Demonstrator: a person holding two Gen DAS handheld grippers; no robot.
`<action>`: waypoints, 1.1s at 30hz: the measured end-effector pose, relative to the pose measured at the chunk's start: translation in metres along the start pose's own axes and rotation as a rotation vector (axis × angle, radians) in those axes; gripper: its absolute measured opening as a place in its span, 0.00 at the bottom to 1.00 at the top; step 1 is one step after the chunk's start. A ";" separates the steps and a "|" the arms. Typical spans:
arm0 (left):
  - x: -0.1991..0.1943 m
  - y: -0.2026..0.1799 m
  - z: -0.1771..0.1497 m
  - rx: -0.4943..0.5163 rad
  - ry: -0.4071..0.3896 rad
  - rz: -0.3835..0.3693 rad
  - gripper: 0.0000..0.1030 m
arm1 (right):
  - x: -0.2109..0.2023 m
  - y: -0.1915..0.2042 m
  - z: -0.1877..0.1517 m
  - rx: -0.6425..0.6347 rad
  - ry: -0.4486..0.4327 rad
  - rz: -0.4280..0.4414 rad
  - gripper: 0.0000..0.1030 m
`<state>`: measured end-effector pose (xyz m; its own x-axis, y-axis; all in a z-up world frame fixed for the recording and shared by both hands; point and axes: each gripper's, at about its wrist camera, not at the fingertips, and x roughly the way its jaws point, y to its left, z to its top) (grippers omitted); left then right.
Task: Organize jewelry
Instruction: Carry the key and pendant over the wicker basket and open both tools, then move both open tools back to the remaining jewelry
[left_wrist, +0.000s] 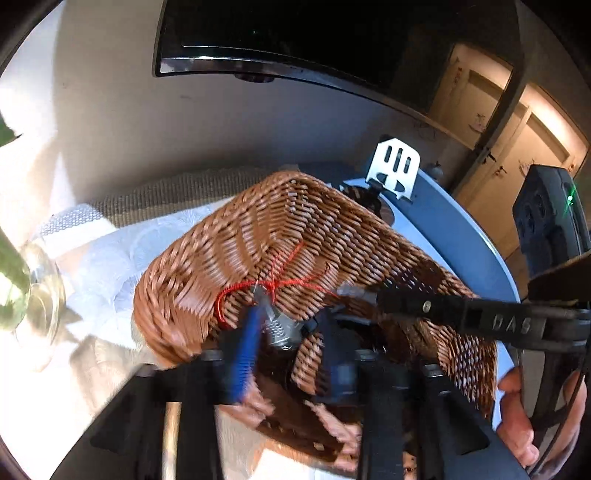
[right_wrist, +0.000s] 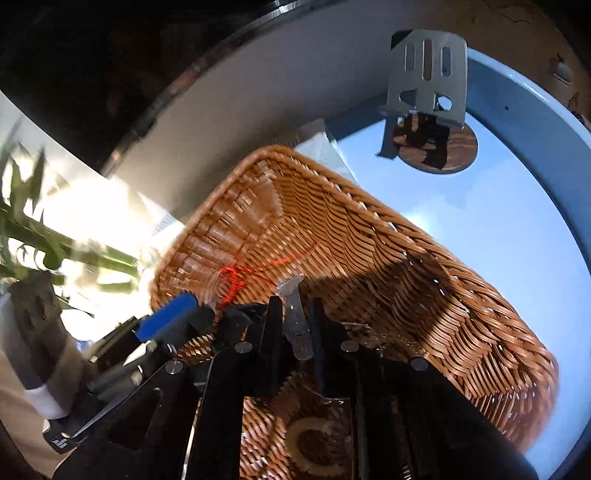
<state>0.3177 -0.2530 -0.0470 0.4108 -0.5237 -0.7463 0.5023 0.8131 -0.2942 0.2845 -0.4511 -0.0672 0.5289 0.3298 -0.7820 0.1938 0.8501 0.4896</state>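
**Both grippers over the wicker basket with the red cord**

Left wrist view: your left gripper (left_wrist: 295, 325) reaches into the wicker basket (left_wrist: 295, 236) with its blue fingers (left_wrist: 243, 354) standing apart. The red cord (left_wrist: 280, 282) lies on the woven floor just ahead of the fingertips, and a small grey metal piece sits between them; whether a pad presses on it is too blurred to tell. Your right gripper (left_wrist: 354, 291) comes in from the right, its tip beside the cord.

Right wrist view: your right gripper (right_wrist: 293, 317) has its black fingers (right_wrist: 275, 325) close together, clamped on a clear plastic piece (right_wrist: 295, 325). The red cord (right_wrist: 236, 277) lies on the basket (right_wrist: 369, 229) floor ahead. The basket stands on a blue round bench (right_wrist: 498, 221), near a metal stand (right_wrist: 424, 74)
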 end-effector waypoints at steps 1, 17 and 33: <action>-0.002 -0.003 0.000 -0.003 -0.014 -0.009 0.53 | -0.005 0.001 -0.002 -0.004 -0.012 -0.001 0.20; -0.223 0.017 -0.106 0.078 -0.184 0.089 0.61 | -0.123 0.105 -0.137 -0.417 -0.233 0.127 0.49; -0.390 0.102 -0.206 0.019 -0.356 0.457 0.73 | -0.026 0.115 -0.225 -0.316 -0.053 0.333 0.53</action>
<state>0.0524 0.0863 0.0909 0.8181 -0.1760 -0.5475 0.2258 0.9739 0.0243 0.1069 -0.2702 -0.0772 0.5626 0.5916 -0.5775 -0.2505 0.7877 0.5628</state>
